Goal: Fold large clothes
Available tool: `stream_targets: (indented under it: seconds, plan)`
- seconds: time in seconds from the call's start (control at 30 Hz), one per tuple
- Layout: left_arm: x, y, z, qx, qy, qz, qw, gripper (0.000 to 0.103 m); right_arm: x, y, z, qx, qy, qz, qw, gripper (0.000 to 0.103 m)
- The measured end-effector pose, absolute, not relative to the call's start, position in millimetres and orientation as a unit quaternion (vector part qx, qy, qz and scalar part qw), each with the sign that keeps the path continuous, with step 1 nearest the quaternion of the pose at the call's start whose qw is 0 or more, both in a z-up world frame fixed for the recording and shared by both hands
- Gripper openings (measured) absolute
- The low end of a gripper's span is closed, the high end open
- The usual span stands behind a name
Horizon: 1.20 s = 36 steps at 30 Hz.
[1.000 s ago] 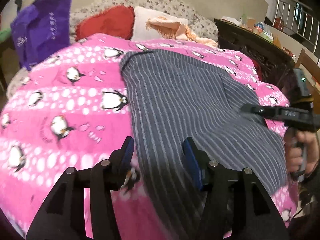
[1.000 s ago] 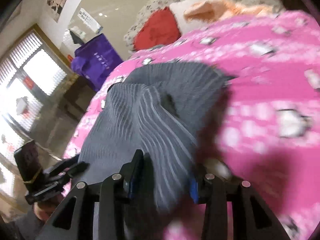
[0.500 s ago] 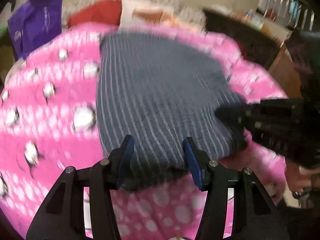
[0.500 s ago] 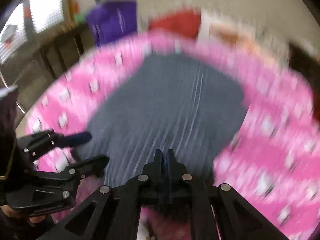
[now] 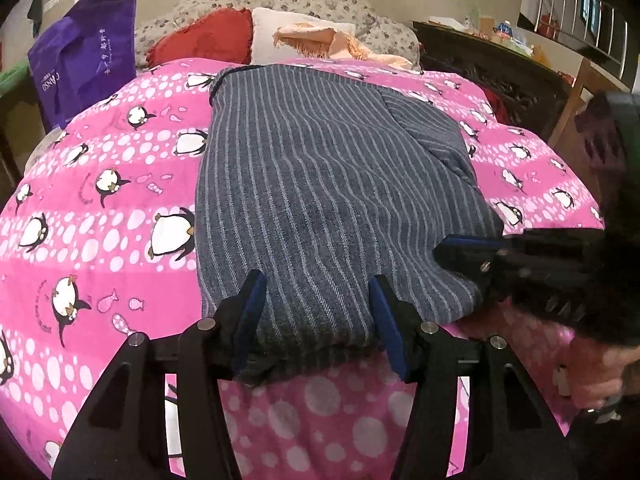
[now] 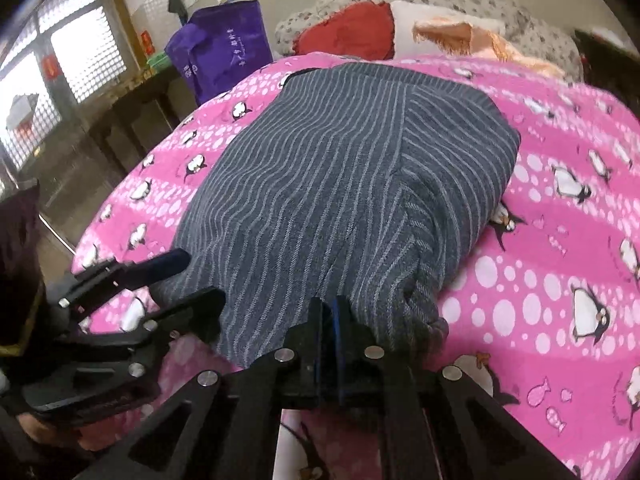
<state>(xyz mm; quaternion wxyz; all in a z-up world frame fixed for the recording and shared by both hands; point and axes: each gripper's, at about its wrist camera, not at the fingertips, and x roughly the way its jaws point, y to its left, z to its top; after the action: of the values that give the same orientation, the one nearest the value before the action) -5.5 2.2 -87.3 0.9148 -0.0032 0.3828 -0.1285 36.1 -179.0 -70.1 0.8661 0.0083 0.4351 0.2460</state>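
Grey pinstriped cloth, the folded garment (image 5: 320, 184), lies flat along the middle of a bed covered by a pink penguin-print blanket (image 5: 100, 216), its near hem toward six o'clock and its far end toward twelve.

In the left wrist view the left tool (image 5: 318, 312) stands wide open, its two blue-padded fingers (image 5: 250, 312) straddling the near hem with cloth showing between them and nothing clamped. The right tool (image 5: 472, 256) comes in from three o'clock, resting at the garment's near right corner.

In the right wrist view the right tool (image 6: 330, 316) has its jaws pressed together at the hem's near edge; whether any cloth is caught between them I cannot tell. The left tool (image 6: 192, 280) sits at nine o'clock, spread open at the near left corner.

Toward twelve o'clock lie a red pillow (image 5: 204, 38), a white pillow (image 5: 272, 36) with a peach fringed cloth (image 5: 328, 40) draped over it. A purple bag (image 5: 84, 56) stands at ten o'clock.
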Motion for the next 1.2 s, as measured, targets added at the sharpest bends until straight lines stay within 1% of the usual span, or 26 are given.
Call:
stream_targets:
  seconds: [0.1,0.17,0.27,0.33,0.4,0.53,0.57,0.67,0.73,0.8,0.83,0.9,0.97,1.1,1.2]
  plan:
    - [-7,7,-82,-0.024,0.381,-0.133,0.915,0.054,38,-189,-45,0.042,0.413,0.245,0.876,0.004]
    - [-8,14,-65,-0.047,0.372,-0.135,0.917,0.054,44,-198,-21,0.060,0.386,0.224,0.893,0.004]
    - [-1,21,-34,-0.066,0.336,-0.130,0.931,0.054,60,-210,8,0.080,0.356,0.177,0.914,0.004]
    - [20,20,-19,-0.075,0.327,-0.121,0.934,0.054,76,-213,18,0.096,0.348,0.148,0.921,0.004]
    - [57,15,-7,-0.083,0.330,-0.099,0.935,0.054,99,-211,22,0.118,0.351,0.124,0.921,0.004]
    - [125,13,2,-0.102,0.332,-0.055,0.936,0.054,146,-195,12,0.153,0.370,0.090,0.912,0.005]
    - [153,15,-2,-0.114,0.357,-0.038,0.926,0.054,155,-192,8,0.157,0.377,0.084,0.909,0.005]
    - [201,19,-24,-0.133,0.396,-0.017,0.909,0.054,186,-181,-13,0.141,0.403,0.072,0.901,0.005]
    - [226,11,-48,-0.094,0.418,-0.006,0.904,0.054,203,-178,-38,0.118,0.420,0.057,0.898,0.005]
    - [237,7,-78,-0.081,0.438,-0.007,0.895,0.056,210,-182,-60,0.111,0.423,0.049,0.898,0.007]
    - [235,6,-82,-0.080,0.435,-0.006,0.897,0.057,208,-185,-65,0.113,0.412,0.055,0.902,0.007]
    - [233,3,-85,-0.071,0.421,-0.011,0.904,0.067,205,-188,-69,0.120,0.400,0.063,0.906,0.008]
    - [235,1,-89,-0.065,0.421,-0.006,0.905,0.070,205,-188,-70,0.124,0.398,0.068,0.906,0.008]
    - [236,2,-90,-0.064,0.417,0.000,0.907,0.072,209,-198,-78,0.158,0.395,0.085,0.901,0.009]
    - [239,1,-91,-0.063,0.418,0.004,0.906,0.074,211,-198,-78,0.162,0.394,0.088,0.901,0.009]
